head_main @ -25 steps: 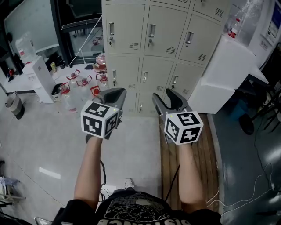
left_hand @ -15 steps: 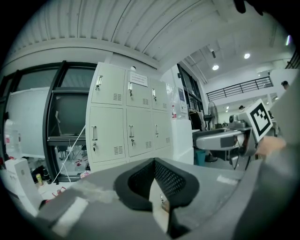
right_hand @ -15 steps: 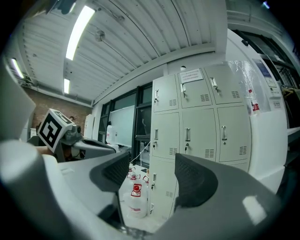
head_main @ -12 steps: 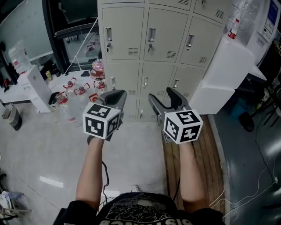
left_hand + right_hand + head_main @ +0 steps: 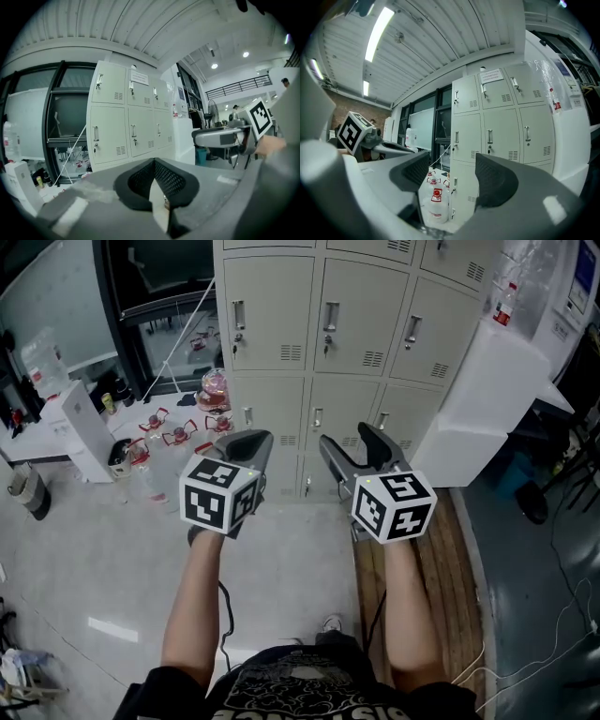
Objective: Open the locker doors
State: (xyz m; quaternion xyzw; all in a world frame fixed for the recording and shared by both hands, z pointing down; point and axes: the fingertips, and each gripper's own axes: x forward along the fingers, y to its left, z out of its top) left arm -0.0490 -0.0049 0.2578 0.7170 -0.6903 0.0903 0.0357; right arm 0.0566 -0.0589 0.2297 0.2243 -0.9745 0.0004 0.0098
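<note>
A block of beige lockers (image 5: 328, 324) stands ahead, every door I can see shut, each with a vertical handle and a key lock. Both grippers are held at waist height, short of the lockers and touching nothing. My left gripper (image 5: 251, 437) is shut, its pads meeting with nothing between them (image 5: 153, 171). My right gripper (image 5: 349, 448) stands open wide and empty (image 5: 447, 176). The lockers (image 5: 126, 122) fill the middle of the left gripper view. In the right gripper view the lockers (image 5: 501, 126) rise behind the jaws.
Several clear water bottles with red caps (image 5: 178, 437) crowd the floor at the lockers' left foot. A white box-like cabinet (image 5: 478, 399) leans against the lockers' right side. A wooden plank strip (image 5: 441, 559) runs along the right; a small white unit (image 5: 80, 413) stands at left.
The right gripper's jaws have spread wider. Both grippers have kept about the same place in front of the lockers.
</note>
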